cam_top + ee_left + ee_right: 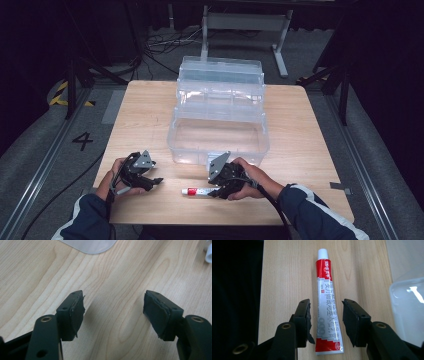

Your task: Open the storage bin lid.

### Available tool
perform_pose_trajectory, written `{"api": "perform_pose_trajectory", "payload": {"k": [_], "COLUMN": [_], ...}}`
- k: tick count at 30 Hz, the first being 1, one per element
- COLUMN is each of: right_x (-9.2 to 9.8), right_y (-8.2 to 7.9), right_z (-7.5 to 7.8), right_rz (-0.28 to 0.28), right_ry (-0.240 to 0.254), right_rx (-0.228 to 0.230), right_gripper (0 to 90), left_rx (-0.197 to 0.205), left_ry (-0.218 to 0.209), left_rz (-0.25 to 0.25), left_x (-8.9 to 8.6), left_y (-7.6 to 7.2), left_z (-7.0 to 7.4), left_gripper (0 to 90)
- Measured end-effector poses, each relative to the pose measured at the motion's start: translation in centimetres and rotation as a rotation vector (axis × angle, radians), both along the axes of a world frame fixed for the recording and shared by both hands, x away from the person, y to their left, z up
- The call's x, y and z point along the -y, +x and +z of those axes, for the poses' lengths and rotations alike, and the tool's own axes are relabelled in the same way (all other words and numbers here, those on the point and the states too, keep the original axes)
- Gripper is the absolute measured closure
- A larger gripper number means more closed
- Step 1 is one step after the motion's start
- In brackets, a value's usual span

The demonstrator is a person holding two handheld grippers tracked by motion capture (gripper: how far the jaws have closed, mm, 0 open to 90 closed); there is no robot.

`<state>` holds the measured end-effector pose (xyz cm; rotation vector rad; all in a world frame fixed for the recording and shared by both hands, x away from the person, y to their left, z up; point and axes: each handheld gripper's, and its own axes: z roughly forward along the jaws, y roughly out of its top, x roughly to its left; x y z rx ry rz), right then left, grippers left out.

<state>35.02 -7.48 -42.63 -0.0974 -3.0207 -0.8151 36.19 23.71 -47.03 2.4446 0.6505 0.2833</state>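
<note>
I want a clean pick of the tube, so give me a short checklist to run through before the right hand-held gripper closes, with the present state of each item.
1. Tube lies between the jaws of the right hand-held gripper: ok.
2. Pads clear of the tube, a gap showing on both sides: ok.
3. Tube lies flat on the table, cap pointing away from the gripper: ok.
4. Left hand-held gripper open, nothing between its jaws, away from the tube: ok.
5. Clear box stands open behind the tube: ok.
6. Jaws low enough for a firm grip: cannot tell.
</note>
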Motion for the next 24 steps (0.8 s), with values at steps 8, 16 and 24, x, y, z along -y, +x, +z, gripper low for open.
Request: {"api": "perform_pose_trajectory", "payload": {"k": [8, 16, 24], "right_x": [-2.0, -3.9, -5.4], "right_y": [0.3, 0.6, 0.9], "right_z": [-0.1, -0.8, -1.3], "right_rz": [0.041, 0.078, 0.087], "right_ry": [-0.094, -0.178, -0.258], "right_rx": [-0.049, -0.063, -0.034], "right_gripper": [57.1, 58.5, 59.0], "left_rx": [-0.035, -0.011, 0.007], "left_ry": [-0.086, -0.123, -0.157], "left_rz": [0.024, 0.015, 0.023], "left_x": [0.0, -0.4, -0.5], "left_y": [0.4, 0.4, 0.3], "left_z": [-0.7, -1.2, -1.5], "left_gripper": [29.4, 28.1, 27.4]}}
